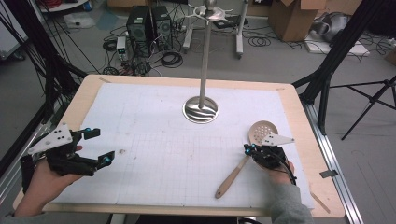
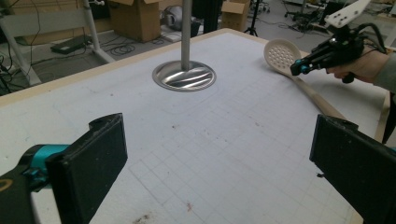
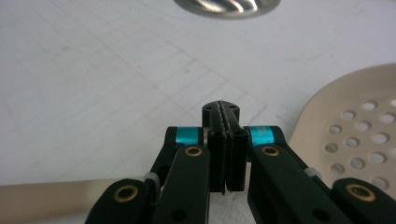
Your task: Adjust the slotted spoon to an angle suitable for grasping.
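I take the metal stand [image 1: 201, 109] at the far middle of the table [image 1: 299, 121] as my landmark. Its base sits on the white gridded mat [image 1: 163, 154], and its post rises to hooks at the top, which I judge are meant for hanging utensils. The slotted spoon [image 1: 252, 149] lies flat on the mat to the near right of the stand, its perforated bowl pointing toward the stand and its wooden handle running back toward me.

My right tool [image 1: 251, 149] hovers just above the spoon's neck, its jaws pressed together with nothing between them. It sits there, I think, because the neck is the easiest place to take hold.

My left tool [image 1: 99, 147] waits well to the near left of the stand, jaws spread wide and empty, out of the way.
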Available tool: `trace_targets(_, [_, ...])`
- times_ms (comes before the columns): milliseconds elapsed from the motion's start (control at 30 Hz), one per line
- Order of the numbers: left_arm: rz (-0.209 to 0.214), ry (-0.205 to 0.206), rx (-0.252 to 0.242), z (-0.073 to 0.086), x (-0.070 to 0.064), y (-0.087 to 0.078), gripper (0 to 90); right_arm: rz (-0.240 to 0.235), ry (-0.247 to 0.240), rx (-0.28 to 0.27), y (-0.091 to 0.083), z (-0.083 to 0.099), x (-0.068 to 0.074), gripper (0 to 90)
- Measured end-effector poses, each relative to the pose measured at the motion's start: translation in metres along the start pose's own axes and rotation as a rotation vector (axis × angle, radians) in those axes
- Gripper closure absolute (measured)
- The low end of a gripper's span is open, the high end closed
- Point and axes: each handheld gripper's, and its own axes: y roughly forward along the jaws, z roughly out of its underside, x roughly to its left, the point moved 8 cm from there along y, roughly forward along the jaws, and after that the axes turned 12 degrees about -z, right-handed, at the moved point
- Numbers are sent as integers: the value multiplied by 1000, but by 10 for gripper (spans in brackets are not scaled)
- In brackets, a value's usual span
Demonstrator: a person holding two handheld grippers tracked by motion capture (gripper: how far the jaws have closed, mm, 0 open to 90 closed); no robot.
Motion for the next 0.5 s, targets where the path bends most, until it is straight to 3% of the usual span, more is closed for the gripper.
trace_targets(100, [-3,-4,-9,-2,1,1,44,-44,1,-24,-9,-2,11,900])
trace_targets(200, [2,-3,-14,-4,1,1,45,-105,-29,10,-12,4,28,900])
trace_targets(500, [12,-1,-11,-5,-1,4,44,-179,-60,51,-22,20,61,900])
